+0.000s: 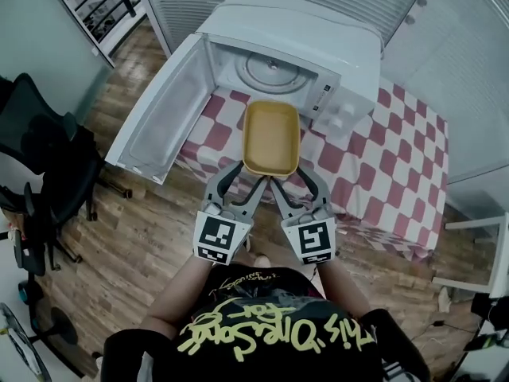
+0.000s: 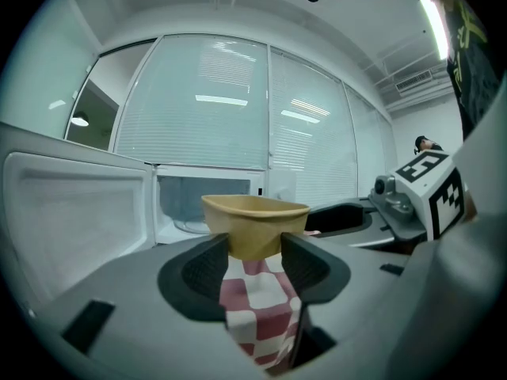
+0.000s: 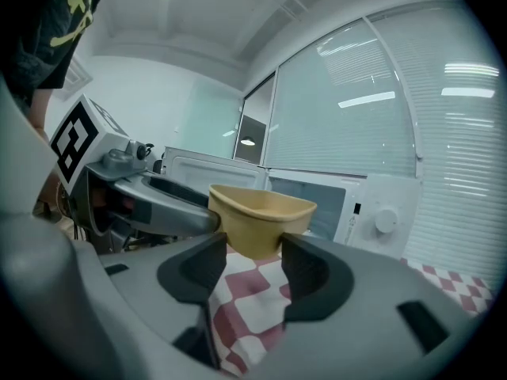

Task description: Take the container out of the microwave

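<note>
The yellow-tan rectangular container [image 1: 271, 136] hangs in front of the open microwave [image 1: 320, 44], outside its cavity and above the checked tablecloth [image 1: 380, 156]. My left gripper [image 1: 250, 174] is shut on the container's near left corner, and my right gripper [image 1: 290, 176] is shut on its near right corner. In the left gripper view the container [image 2: 255, 224] sits between the pads of my left gripper [image 2: 255, 266]. The right gripper view shows the container [image 3: 260, 216] pinched the same way by my right gripper [image 3: 253, 269]. The container looks empty and level.
The microwave door [image 1: 157, 111] stands swung wide to the left, past the table edge. The glass turntable [image 1: 270, 71] lies bare inside. A black office chair [image 1: 44, 161] stands on the wooden floor at the left. Blinds and a wall lie behind the microwave.
</note>
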The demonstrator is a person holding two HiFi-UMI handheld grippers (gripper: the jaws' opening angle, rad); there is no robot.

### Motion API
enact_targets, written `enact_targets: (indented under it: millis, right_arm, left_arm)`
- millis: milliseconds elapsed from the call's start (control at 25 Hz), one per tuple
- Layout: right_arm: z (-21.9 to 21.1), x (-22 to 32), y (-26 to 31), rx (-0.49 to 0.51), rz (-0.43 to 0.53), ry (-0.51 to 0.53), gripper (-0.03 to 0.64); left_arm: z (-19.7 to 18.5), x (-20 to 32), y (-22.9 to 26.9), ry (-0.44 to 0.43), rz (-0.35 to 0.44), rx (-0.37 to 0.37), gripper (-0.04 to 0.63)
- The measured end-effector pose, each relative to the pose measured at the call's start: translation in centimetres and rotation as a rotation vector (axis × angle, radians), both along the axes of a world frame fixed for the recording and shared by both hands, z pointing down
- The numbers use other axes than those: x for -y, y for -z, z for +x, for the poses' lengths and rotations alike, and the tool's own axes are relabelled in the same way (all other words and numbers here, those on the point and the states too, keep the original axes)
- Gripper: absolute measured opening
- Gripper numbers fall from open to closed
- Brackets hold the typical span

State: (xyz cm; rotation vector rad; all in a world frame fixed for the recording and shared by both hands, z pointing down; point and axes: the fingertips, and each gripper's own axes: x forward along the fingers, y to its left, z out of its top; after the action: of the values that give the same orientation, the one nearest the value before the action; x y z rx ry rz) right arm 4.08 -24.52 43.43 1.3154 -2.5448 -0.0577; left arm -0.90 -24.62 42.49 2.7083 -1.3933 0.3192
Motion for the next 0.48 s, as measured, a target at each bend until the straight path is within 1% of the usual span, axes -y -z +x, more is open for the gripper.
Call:
enact_targets:
  millis: [80, 160, 280, 320, 480]
  right_arm:
    - [0.2, -1.3, 0.0, -0.002, -0.009, 0.014, 0.221]
    - [0.5, -2.8, 0.2, -0.006, 0.004, 0.028, 0.221]
    - [0.4, -5.1, 0.6, -0.010, 0.073, 0.079, 0.221]
    - [0.3, -5.7, 0.7, -0.013, 0.082, 0.092, 0.221]
    - [0.1, -7.8, 0.8, -0.024, 0.075, 0.120, 0.221]
  left_arm:
    - [0.2, -1.4, 0.1, 0.016, 0.002, -0.004, 0.213]
    - [0.5, -2.9, 0.1, 0.021, 0.005, -0.005, 0.212]
    - [0.6, -5.5, 0.0, 0.040, -0.004, -0.007, 0.212]
    - [0.5, -6.2, 0.1, 0.051, -0.005, -0.007, 0.213]
    - [0.3, -8.5, 0.3, 0.081, -0.009, -0.005, 0.213]
